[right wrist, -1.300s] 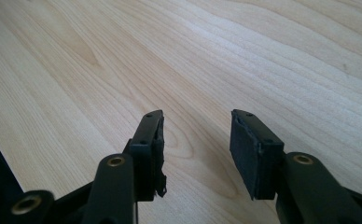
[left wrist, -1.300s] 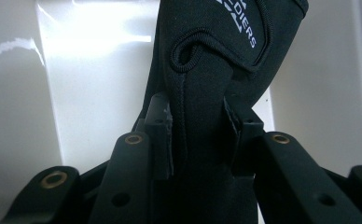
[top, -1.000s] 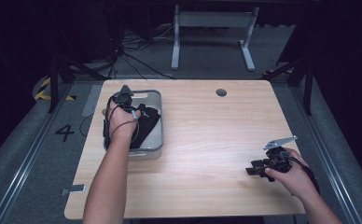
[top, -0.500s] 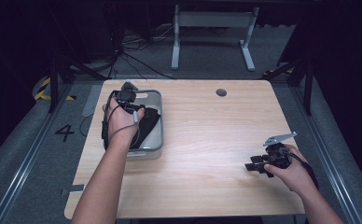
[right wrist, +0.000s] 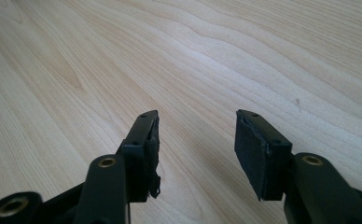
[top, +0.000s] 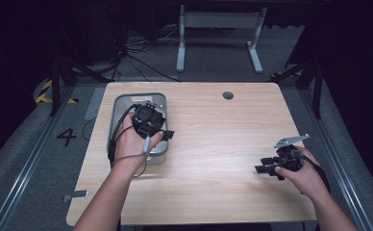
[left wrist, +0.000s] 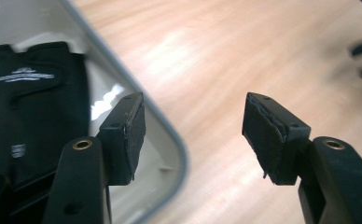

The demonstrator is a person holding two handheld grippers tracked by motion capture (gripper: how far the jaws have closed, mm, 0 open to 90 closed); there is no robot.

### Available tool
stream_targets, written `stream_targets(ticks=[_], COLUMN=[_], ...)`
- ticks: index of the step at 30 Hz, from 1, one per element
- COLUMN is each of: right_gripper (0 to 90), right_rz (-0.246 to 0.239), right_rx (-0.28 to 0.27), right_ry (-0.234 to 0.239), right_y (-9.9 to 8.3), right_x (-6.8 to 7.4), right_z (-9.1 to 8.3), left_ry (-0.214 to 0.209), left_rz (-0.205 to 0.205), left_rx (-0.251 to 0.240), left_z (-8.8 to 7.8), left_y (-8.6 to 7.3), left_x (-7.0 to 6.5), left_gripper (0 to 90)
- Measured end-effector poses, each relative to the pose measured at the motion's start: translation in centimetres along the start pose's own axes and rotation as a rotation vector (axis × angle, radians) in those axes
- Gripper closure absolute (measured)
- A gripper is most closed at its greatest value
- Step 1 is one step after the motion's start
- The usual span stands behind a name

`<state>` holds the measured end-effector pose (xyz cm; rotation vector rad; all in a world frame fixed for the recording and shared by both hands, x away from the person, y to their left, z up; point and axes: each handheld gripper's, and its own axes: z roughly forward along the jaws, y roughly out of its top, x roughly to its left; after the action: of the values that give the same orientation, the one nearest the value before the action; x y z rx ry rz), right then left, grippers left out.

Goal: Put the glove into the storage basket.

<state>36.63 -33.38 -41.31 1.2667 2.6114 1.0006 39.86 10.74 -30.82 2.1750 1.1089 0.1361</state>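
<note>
The left claw (left wrist: pixel 193 135) gapes empty above the grey tray's (left wrist: pixel 172 140) rim, black cloth (left wrist: pixel 34 112) inside, wooden table (left wrist: pixel 226 56) beyond.

Pale wood-grain table (right wrist: pixel 263 51), smooth with a soft sheen. Upper left of the left gripper view, the grey tray (left wrist: pixel 170 140) looks glossy plastic, holding matt black cloth (left wrist: pixel 34 107) with white print. Jaw pads look rough, frayed.

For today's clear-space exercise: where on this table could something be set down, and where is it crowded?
Free: the bare wood between the grey bin and the right gripper, and the far strip around the round grommet. Crowded: the bin, holding a black garment, with the open left gripper over its rim.
</note>
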Motion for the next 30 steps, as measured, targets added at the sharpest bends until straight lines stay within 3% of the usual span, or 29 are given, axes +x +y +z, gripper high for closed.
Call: stream_targets(ticks=[3,5,11,14,18,27,30], right_gripper=[50.8,50.8,50.5,50.3,50.1,49.7,49.5], right_rz=[0.004,0.005,-0.002,-0.005,-0.006,-0.008,-0.008], right_rx=[0.002,0.001,0.003,0.004,0.003,0.004,0.001], right_ry=[0.001,0.002,0.006,0.01,0.015,0.022,0.02], right_y=[-0.2,-0.2,-0.3,-0.4,-0.4,-0.8,-0.9], right_x=[-0.1,-0.1,-0.1,0.0,-0.1,-0.4,-0.5], right_z=[-0.1,-0.1,0.0,0.1,0.2,0.6,0.7], left_ry=[-0.058,-0.069,-0.106,-0.125,-0.128,-0.155,-0.151], left_rz=[0.082,0.096,0.157,0.153,0.138,0.183,0.169], left_rx=[-0.032,-0.03,-0.02,-0.029,-0.001,0.014,0.022], left_z=[-0.2,-0.2,0.6,1.1,2.0,3.7,4.4], left_y=[-1.4,-1.8,-4.8,-5.6,-7.1,-10.1,-11.2], left_x=[-1.4,-1.7,-2.7,-2.6,-2.2,-0.7,0.0], left_gripper=[39.1,39.2,38.9,38.2,36.7,38.2,37.9])
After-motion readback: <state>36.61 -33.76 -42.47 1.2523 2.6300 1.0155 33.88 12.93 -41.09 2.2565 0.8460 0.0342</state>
